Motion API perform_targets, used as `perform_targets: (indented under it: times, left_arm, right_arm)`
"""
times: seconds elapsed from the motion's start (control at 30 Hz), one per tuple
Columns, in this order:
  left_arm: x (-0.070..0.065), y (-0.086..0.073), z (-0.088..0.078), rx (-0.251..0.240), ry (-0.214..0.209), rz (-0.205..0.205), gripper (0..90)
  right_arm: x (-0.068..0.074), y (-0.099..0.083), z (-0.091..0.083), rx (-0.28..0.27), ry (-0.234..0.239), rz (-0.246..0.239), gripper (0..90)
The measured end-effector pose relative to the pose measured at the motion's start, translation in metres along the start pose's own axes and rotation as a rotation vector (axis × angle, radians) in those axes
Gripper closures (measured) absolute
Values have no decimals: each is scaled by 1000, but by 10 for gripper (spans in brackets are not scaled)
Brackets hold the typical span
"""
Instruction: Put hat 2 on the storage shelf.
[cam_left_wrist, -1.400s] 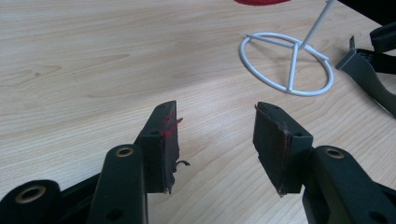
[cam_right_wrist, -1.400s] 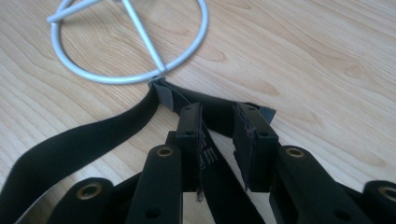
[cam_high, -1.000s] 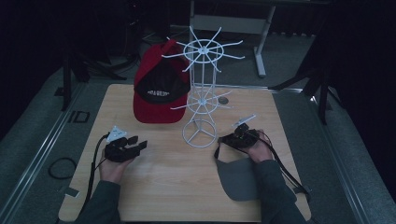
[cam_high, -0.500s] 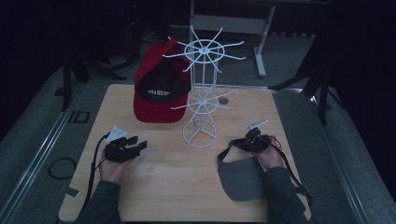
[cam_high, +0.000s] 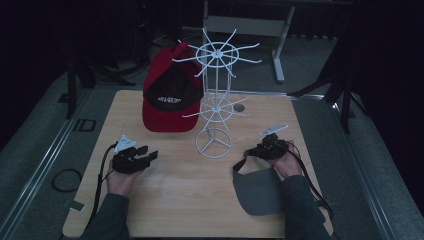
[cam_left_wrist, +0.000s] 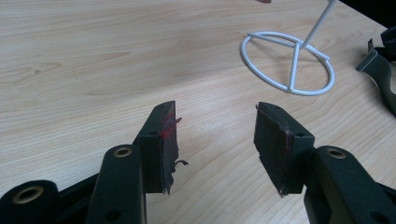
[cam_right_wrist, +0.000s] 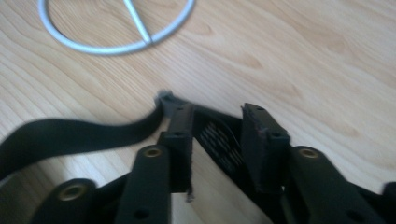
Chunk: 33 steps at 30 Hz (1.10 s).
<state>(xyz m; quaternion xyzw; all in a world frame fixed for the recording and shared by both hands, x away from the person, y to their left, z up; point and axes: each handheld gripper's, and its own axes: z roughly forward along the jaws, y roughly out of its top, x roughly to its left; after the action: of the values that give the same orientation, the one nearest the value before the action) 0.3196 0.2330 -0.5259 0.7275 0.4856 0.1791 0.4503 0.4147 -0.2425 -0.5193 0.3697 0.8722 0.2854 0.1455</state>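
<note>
Now released: right gripper (cam_right_wrist: 217, 121) jaws just opening around grey visor's (cam_high: 257, 189) strap (cam_right_wrist: 70, 135); regrasp likely, rack base (cam_high: 214, 144) at 11 o'clock; left gripper (cam_left_wrist: 215, 135) agape, idle.

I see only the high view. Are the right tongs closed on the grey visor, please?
Observer: No. In the right gripper view the right tongs have just been opening. The visor's black band lies between them, not pinched.
Operator: Thank you. Do the left tongs hold anything?
Observer: Nothing. In the left gripper view the left tongs stand open, and between them you see just the wooden table.
Operator: Are their pads in good condition?
Observer: Not fully. One of the pads has a frayed edge with red marks on it.
</note>
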Motion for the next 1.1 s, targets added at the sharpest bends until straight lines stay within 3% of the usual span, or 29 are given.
perform_targets:
  times: [0.13, 0.3, 0.5, 0.73, 1.1]
  left_arm:
    - [0, 0, 0, 0, 0, 1, 499]
    - [0, 0, 1, 1, 1, -1, 499]
    - [-1, -1, 1, 3, -2, -1, 498]
    - [1, -1, 1, 1, -1, -6, 495]
    - [0, 0, 1, 3, 0, -4, 491]
  right_arm:
    - [1, 5, 3, -20, 20, -9, 579]
    - [0, 10, 5, -28, 33, -38, 570]
    - [-1, 12, 9, -42, 71, -37, 574]
    - [-3, 9, 13, -2, 131, -64, 577]
    - [-3, -1, 10, 41, 154, -111, 596]
